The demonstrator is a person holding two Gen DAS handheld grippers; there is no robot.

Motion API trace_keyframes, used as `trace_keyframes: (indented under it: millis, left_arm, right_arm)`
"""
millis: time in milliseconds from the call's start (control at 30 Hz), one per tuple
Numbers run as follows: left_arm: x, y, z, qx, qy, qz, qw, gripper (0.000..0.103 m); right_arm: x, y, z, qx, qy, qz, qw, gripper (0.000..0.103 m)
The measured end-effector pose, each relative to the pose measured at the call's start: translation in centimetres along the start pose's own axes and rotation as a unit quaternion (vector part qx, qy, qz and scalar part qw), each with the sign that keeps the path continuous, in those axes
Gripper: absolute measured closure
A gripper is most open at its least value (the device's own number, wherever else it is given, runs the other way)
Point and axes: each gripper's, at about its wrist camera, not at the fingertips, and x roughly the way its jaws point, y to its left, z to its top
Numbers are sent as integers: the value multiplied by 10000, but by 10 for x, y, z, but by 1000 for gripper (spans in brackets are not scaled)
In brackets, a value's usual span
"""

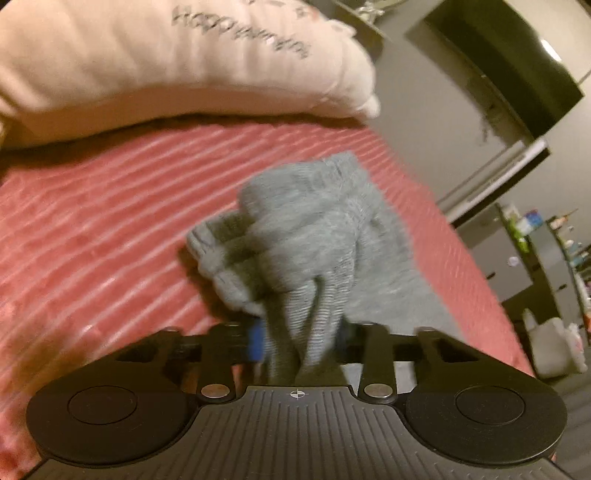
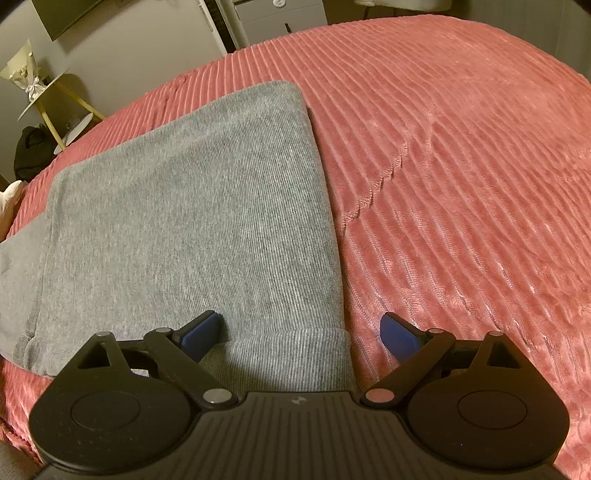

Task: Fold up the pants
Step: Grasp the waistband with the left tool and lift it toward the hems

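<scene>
Grey ribbed pants (image 1: 314,229) lie on a pink ribbed bedspread (image 1: 110,221). In the left wrist view a bunched fold of them rises off the bed, and my left gripper (image 1: 300,338) is shut on it, the cloth pinched between the blue pads (image 1: 256,341). In the right wrist view the pants (image 2: 192,206) lie flat and smooth, a hemmed end nearest the camera. My right gripper (image 2: 301,334) hovers over that end, open; the left fingertip is over the grey cloth and the right one over the bedspread (image 2: 461,166).
A cream pillow (image 1: 177,62) with dark lettering lies across the head of the bed. Beyond the bed's edge are a dark screen (image 1: 509,74), shelves with small items (image 1: 554,251), a white drawer unit (image 2: 280,14) and a gold-legged side table (image 2: 55,99).
</scene>
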Motion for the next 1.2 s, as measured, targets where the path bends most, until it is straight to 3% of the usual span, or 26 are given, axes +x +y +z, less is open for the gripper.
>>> trace_keyframes:
  millis: [67,133,233,467,567,733,767,867,967,1033,1100,1200]
  left_arm:
    - [-14,-13,0,354,-202,-31,9992,77]
    - [-31,-37,-3,1060,-453,-5,9933,78]
    - [-59,-77,-10,1932,-832,-184,9775,79]
    - [-110,-162,-50,3043,-1161,-1031,9398,79]
    - [-117,-193,-77,3337,-1067,-1341,9270,79]
    - [-105,-229,-127,3570,-513,-1591,9190,79]
    - [-101,-236,-141,3746,-388,-1608,9123,79]
    - [-89,-250,-195,4556,-56,-1444,8784,75]
    - [-65,-254,-238,5086,503,-1130,8521,61]
    - [-54,-250,-252,5192,994,-967,8433,34]
    - [-60,-242,-251,5022,1321,-1032,8483,22]
    - [-80,-227,-233,4829,1255,-931,8616,8]
  right_arm:
    - [-1,0,-1,16,-41,-5,10000,9]
    - [-3,-2,-1,47,-91,-6,9999,9]
    - [-5,-4,-3,97,-156,6,9998,9]
    - [-11,-8,-4,228,-288,104,9993,9]
    - [-16,-10,-6,317,-414,168,9985,9]
    - [-21,-18,-8,556,-530,306,9966,9]
    - [-22,-20,-8,597,-544,328,9962,9]
    - [-23,-22,-8,672,-568,407,9953,9]
    - [-25,-23,-9,689,-604,475,9947,9]
    - [-26,-25,-10,703,-652,521,9940,9]
    - [-31,-25,-12,729,-726,570,9931,9]
    - [-46,-22,-12,630,-1019,429,9919,9]
